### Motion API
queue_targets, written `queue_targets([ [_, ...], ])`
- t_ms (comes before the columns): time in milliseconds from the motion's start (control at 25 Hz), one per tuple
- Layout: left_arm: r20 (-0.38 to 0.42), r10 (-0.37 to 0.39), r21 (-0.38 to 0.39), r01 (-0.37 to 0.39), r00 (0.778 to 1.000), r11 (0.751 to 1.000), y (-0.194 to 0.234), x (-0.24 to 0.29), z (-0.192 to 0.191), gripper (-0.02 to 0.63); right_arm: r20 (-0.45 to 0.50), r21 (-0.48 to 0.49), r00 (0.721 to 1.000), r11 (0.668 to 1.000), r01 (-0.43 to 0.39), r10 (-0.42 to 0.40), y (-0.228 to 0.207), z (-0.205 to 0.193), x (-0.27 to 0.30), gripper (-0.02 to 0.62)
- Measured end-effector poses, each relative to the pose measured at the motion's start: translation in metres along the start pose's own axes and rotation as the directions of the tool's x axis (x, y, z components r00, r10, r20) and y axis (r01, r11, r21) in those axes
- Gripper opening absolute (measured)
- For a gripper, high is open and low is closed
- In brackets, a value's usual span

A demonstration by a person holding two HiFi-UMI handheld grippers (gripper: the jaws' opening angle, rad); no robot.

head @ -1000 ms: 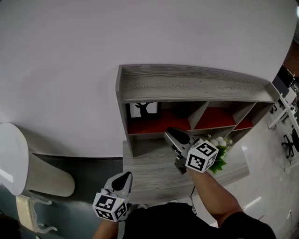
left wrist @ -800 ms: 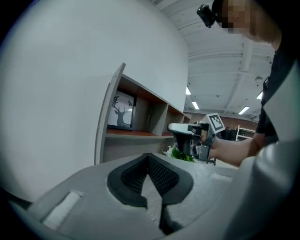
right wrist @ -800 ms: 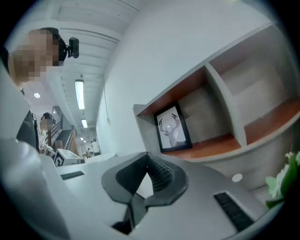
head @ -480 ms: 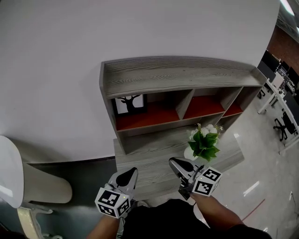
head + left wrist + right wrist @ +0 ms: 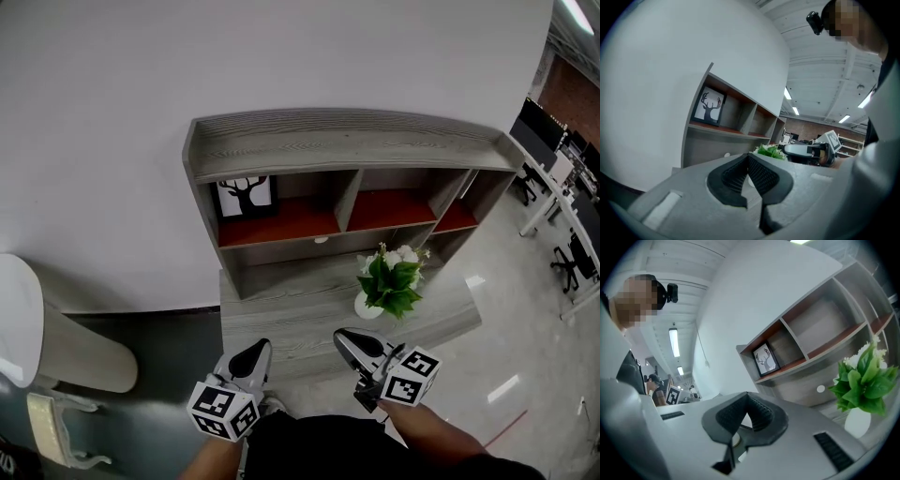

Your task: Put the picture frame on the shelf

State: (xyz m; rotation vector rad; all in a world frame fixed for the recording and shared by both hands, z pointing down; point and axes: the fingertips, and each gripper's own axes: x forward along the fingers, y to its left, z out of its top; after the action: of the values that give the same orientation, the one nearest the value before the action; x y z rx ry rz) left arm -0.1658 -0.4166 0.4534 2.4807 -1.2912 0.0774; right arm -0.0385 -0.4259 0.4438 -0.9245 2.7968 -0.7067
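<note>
We note green plant w/ white blooms in white vase, pale chair far left, black office chair at right.

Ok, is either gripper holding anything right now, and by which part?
Nothing is held. The left gripper and the right gripper are both shut and empty; the picture frame stands in the left compartment of the shelf, clear of both.

You're in an open-plan office: white desks and black swivel chairs on a glossy floor, ceiling strip lights, brick wall at the back.
</note>
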Motion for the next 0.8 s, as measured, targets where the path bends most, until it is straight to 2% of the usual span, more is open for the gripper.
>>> queue_targets([
  [160,0.009,0.008,0.038,-0.009,1.000,0.999,-0.043,-0.002,-0.008,0.009,-0.017,-0.026,0.999,0.999,-0.029,0.029,0.005,-0.005,-0.036,0.015],
  [640,0.009,0.103,0.023,-0.103,0.995,0.994,-0.139,-0.043,-0.052,0.009,-0.034,-0.068,0.995,0.993,-0.096,0.093,0.030,-0.027,-0.139,0.015],
  [800,0.022,0.151,0.019,-0.152,0.988,0.988,-0.156,-0.061,-0.062,0.009,-0.038,-0.043,0.994,0.994,-0.104,0.103,0.030,-0.037,-0.163,0.015],
])
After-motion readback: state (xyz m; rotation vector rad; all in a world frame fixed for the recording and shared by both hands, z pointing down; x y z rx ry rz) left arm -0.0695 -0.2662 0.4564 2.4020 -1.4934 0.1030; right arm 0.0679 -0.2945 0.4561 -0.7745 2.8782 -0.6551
